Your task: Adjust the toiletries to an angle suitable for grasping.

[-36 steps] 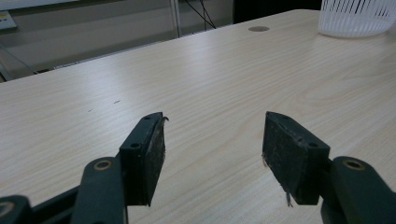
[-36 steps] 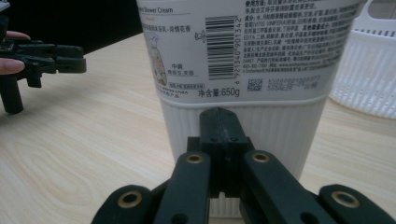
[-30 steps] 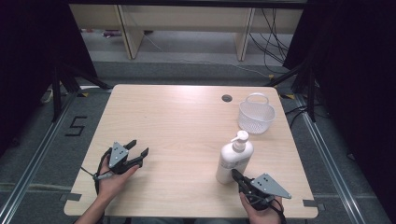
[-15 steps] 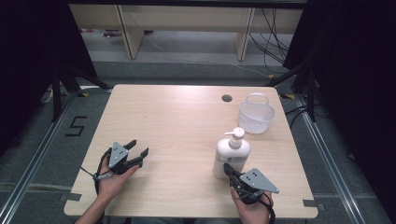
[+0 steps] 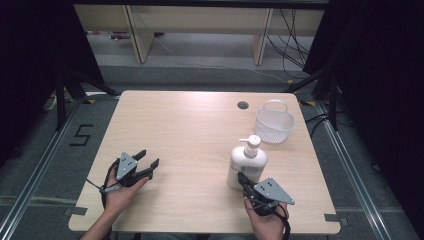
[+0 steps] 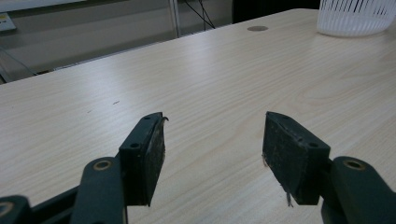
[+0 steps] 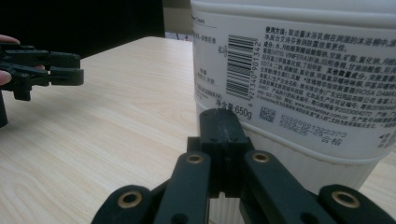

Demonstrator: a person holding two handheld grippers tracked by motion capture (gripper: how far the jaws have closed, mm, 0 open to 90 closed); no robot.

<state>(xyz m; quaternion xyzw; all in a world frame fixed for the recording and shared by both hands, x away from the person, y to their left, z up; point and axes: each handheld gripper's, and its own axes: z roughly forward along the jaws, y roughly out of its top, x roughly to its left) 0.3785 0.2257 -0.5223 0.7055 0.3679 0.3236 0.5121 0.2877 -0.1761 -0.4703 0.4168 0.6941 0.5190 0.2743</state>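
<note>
The right gripper (image 5: 243,178), jaws pressed together, is nosing against the white plastic pump bottle (image 5: 246,164) while the left gripper (image 5: 148,158) is resting wide open on the pale wooden surface (image 5: 190,130).

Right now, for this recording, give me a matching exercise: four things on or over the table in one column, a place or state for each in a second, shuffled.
1. left tool
2. right tool
3. pump bottle
4. white basket

a. upright, near the front right of the table
b. jaws pressed together, tips at the bottle's base
c. jaws spread apart, nothing between them
d. far right corner area, beside a round hole

Pairs: 1-c, 2-b, 3-a, 4-d
</note>
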